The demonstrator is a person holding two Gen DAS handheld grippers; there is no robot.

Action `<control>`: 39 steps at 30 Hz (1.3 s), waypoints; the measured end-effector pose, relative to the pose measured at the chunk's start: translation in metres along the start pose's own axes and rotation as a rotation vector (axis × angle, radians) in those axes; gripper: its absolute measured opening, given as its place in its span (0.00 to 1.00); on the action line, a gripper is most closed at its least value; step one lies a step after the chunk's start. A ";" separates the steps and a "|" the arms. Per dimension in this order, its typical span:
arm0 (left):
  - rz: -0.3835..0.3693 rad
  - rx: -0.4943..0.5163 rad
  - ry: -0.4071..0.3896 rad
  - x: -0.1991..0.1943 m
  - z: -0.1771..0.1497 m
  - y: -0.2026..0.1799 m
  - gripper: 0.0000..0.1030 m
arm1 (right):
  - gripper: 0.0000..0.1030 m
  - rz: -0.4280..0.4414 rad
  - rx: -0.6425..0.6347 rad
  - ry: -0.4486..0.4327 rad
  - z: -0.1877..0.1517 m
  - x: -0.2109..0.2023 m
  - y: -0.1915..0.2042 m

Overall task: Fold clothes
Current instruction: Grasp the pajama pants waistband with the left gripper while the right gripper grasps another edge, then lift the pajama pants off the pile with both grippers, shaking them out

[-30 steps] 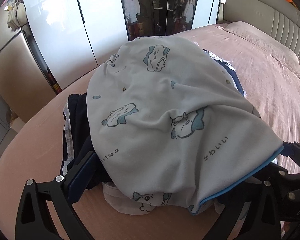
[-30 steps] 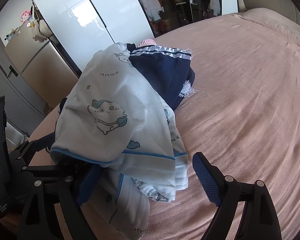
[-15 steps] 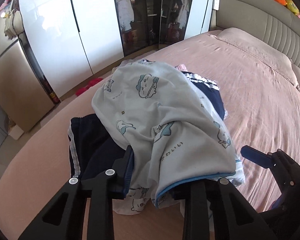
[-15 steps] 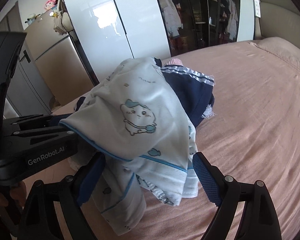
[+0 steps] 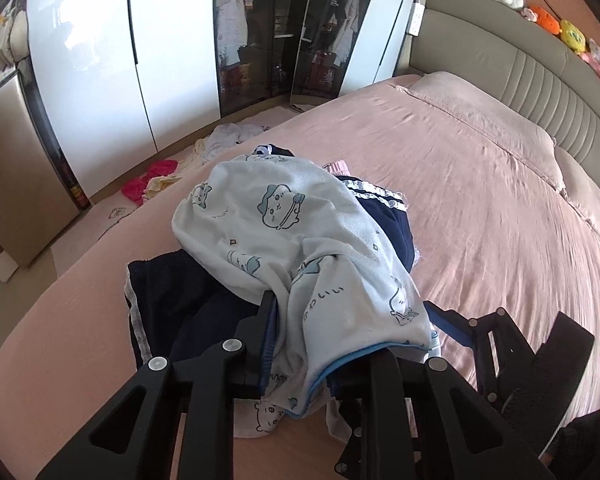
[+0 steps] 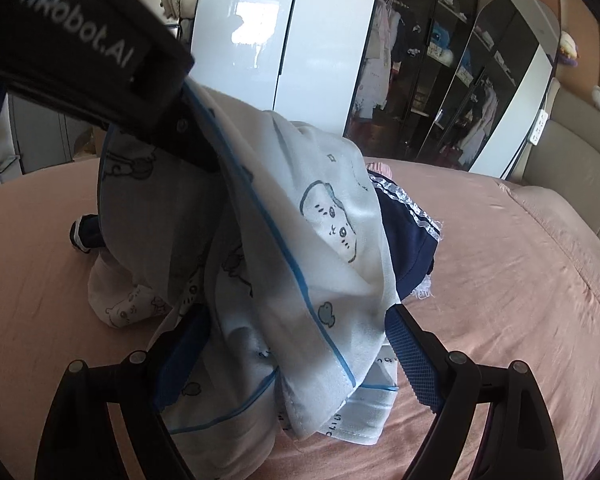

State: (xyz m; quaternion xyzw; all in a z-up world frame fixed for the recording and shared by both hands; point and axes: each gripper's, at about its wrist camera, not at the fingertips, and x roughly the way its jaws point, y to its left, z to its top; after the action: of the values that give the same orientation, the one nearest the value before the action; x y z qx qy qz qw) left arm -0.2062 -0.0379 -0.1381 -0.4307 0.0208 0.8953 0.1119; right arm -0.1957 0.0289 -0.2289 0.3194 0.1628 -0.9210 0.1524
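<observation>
Two grippers are at work on the pink bed [image 5: 480,208]: your left gripper [image 5: 320,332] is closing on the blue-trimmed hem of the white cartoon-print garment [image 5: 284,216], the cloth bunched between its jaws and lifted off the pile. Your right gripper [image 6: 296,344] stands spread wide, the hanging fabric draped between its pads unpinched. Beneath lies a navy garment [image 5: 168,292] with white-striped trim, near the bed's left edge.

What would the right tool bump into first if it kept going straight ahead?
Most likely the white cartoon-print garment, which already hangs between the open right tool's fingers. Behind it lie the navy clothes on the pink bed. Depth is hard to judge.
</observation>
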 end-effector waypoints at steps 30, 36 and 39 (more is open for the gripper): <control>-0.151 0.034 -0.065 -0.055 0.025 -0.038 0.12 | 0.16 -0.258 0.106 0.014 0.020 -0.049 -0.040; -0.196 0.081 -0.059 -0.065 0.018 -0.065 0.12 | 0.15 -0.318 0.181 0.002 0.025 -0.081 -0.077; -0.218 0.099 -0.066 -0.073 0.011 -0.077 0.12 | 0.15 -0.331 0.194 0.001 0.030 -0.090 -0.095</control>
State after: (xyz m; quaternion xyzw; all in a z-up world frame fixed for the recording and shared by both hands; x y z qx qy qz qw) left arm -0.1539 0.0256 -0.0699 -0.3949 0.0141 0.8892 0.2304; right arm -0.1808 0.1188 -0.1294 0.3017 0.1236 -0.9448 -0.0327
